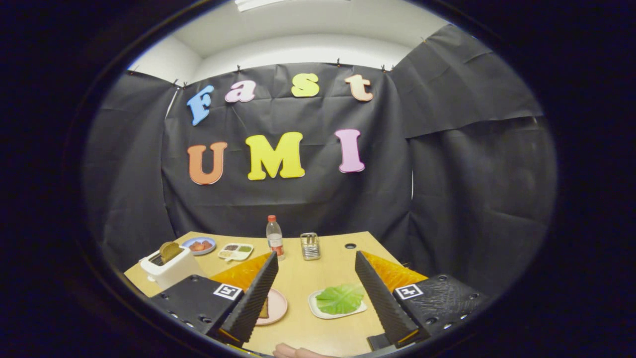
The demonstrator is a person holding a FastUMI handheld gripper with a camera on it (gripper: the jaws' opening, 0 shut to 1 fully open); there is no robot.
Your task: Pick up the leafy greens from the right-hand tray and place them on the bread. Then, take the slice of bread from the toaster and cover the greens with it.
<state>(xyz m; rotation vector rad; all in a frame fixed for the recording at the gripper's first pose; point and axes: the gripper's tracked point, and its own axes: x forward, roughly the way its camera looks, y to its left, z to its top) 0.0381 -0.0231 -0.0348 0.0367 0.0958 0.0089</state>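
green leaf (341, 298) on one tray (318, 311), between open tool (314, 286) fingers

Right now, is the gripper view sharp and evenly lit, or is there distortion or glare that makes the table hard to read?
In the gripper view the fisheye bends the table edge and booth wall; light is even, no strong glare; the leafy greens look sharp, the toaster and bottle small but clear; the open gripper fingers hide part of the bread's plate.
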